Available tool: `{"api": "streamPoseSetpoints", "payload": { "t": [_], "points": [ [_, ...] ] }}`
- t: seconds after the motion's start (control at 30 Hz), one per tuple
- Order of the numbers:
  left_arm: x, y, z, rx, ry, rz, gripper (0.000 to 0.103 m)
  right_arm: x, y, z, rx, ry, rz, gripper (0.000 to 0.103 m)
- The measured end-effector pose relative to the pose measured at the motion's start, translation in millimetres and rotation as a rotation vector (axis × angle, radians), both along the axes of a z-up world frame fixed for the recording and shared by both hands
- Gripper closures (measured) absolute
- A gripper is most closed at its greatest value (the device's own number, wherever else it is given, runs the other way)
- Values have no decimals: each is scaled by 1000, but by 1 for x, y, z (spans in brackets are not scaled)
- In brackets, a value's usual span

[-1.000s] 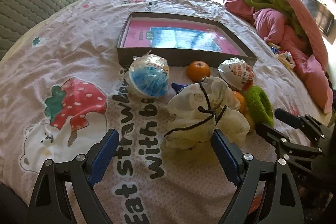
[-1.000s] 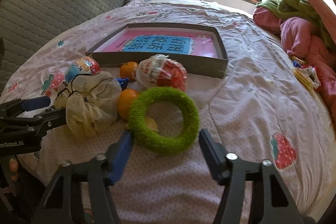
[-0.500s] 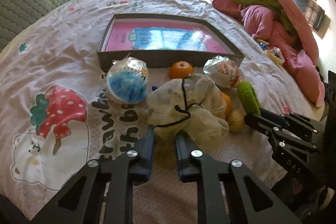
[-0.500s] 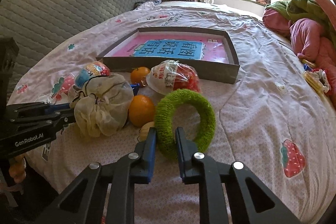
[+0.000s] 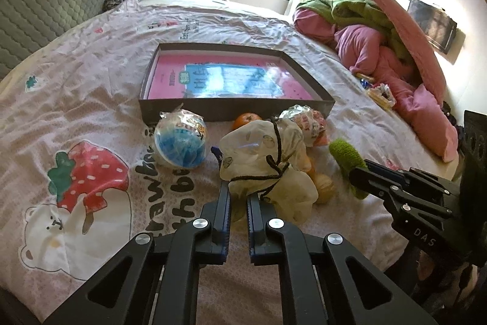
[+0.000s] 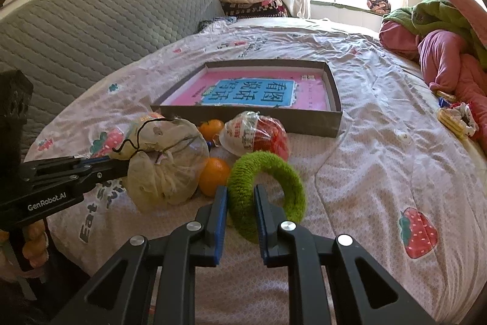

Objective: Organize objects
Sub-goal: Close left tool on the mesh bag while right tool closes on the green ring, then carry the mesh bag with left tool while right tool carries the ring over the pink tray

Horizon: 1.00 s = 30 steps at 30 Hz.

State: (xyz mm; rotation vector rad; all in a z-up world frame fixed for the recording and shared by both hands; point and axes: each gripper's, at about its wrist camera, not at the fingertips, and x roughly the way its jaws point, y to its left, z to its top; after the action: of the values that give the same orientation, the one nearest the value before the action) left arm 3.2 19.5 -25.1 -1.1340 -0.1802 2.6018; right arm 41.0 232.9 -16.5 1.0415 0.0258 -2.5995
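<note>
left gripper [image 5: 238, 204] clamps cream drawstring cloth pouch [image 5: 265, 169], frame centre | right gripper [image 6: 240, 207] pinches fuzzy green ring [image 6: 265, 194], lower centre; both gripped probably for lifting toward grey shallow box [image 6: 333, 87], upper centre

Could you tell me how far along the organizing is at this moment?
Nothing is sorted yet: the box holds only its pink sheet. In hand: the left gripper clamps the cloth pouch, the right gripper the green ring. Left on the bed: oranges and two wrapped balls.
</note>
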Motion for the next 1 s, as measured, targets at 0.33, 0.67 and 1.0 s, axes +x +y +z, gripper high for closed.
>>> {"api": "streamPoseSetpoints", "payload": {
  "t": [0.33,0.67,1.0],
  "points": [
    [6,-3,13,18,34,4,95,5,0,10,-16,44,9,85],
    [7,-7,27,27,73,5,95,5,1,19,-39,73,17,86],
    [5,-8,25,42,57,4,95,2,3,21,-56,77,12,88]
  ]
}}
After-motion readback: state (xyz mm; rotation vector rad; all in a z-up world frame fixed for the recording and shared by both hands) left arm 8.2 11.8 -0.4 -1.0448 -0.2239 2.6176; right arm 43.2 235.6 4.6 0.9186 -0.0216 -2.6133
